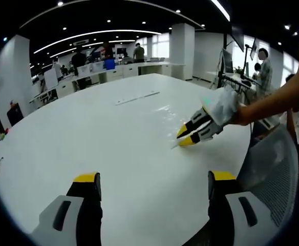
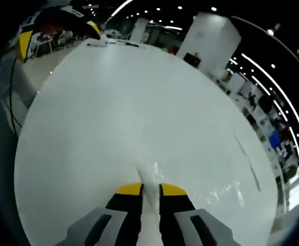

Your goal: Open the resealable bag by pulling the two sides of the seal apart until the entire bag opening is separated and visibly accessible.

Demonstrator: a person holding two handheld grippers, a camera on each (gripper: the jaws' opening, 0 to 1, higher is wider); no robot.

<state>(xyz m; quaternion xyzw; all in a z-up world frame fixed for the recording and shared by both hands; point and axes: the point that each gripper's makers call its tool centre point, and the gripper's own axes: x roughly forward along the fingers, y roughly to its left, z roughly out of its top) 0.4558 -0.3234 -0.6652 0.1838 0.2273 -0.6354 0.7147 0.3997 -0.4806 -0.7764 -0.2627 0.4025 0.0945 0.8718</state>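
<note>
Up close, line by line:
Right gripper (image 2: 150, 190): its yellow-tipped jaws are pinched nearly together on the near edge of the resealable bag (image 2: 190, 179), low over the counter (image 2: 113, 102).
Resealable bag: clear and glossy, lying flat on the counter, spreading away from the right gripper; in the left gripper view it (image 1: 159, 115) is a faint sheen just beyond that gripper (image 1: 189, 136).
Left gripper (image 1: 154, 180): jaws spread wide with nothing between them, hanging over the counter (image 1: 88, 133) well apart from the bag.
Arm: a bare forearm (image 1: 277, 100) reaches in behind the right gripper.
Beyond the counter: desks with people standing, white pillars, ceiling lights.
</note>
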